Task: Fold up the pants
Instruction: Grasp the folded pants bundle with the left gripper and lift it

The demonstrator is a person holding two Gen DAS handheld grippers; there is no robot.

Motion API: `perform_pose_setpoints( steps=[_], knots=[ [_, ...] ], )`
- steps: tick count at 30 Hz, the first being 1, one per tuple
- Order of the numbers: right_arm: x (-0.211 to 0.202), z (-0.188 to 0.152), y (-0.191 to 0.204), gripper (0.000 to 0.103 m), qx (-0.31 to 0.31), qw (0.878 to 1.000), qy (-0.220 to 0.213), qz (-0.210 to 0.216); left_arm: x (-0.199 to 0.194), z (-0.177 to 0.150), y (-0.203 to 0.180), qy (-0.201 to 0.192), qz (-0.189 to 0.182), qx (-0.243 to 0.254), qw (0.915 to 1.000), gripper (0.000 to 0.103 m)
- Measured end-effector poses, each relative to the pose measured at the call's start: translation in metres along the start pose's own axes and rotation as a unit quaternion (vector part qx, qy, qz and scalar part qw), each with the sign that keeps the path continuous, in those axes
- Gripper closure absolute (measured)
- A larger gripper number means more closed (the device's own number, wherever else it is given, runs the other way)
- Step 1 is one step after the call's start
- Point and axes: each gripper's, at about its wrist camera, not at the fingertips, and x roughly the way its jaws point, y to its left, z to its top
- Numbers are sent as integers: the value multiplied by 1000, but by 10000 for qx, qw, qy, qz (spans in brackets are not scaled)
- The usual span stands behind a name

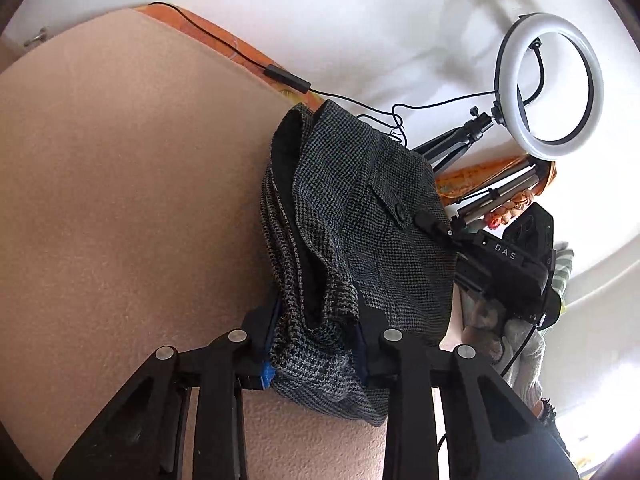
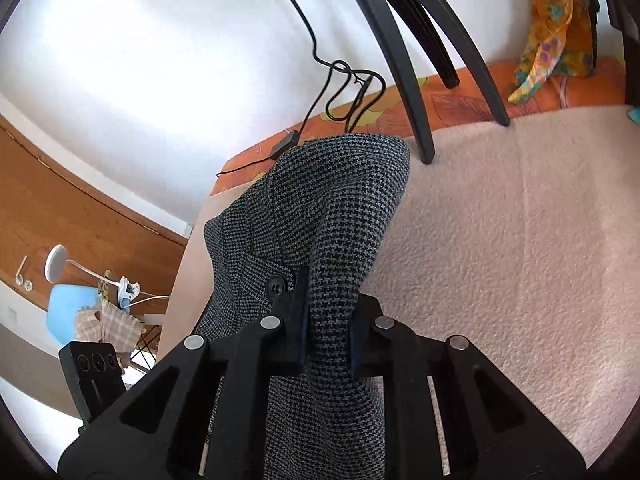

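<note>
we have the pants (image 1: 360, 216) pinched at two spots, the left gripper (image 1: 316, 344) clamped on a bunched fold, the right gripper (image 2: 326, 340) closed narrow on a ridge of cloth beside the button (image 2: 277, 285). the cloth is gathered near the far edge of the beige blanket (image 2: 520, 240), partly raised off it. we judge this the lift before a fold; next calls for carrying both grips across evenly. the legs and hems are out of sight.

Left gripper (image 1: 316, 354) is pointing down at an angle, jaws pinching bunched pants (image 1: 360, 216) fabric. Right gripper (image 2: 328, 344) is angling down likewise, jaws clamping a fold of the pants.
</note>
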Motion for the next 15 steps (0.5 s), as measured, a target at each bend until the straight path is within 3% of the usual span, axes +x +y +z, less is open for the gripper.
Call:
perform_pose_setpoints(
  steps=[6,15],
  knots=[
    [-25,-1,29,88,-411,9990,-136,-62,-8,-5,-15,10,-84,121,9999,77],
    [-81,-4,35,89,-555,9976,-385,-147,-10,-19,-65,79,-328,575,9978,77]
  ],
)
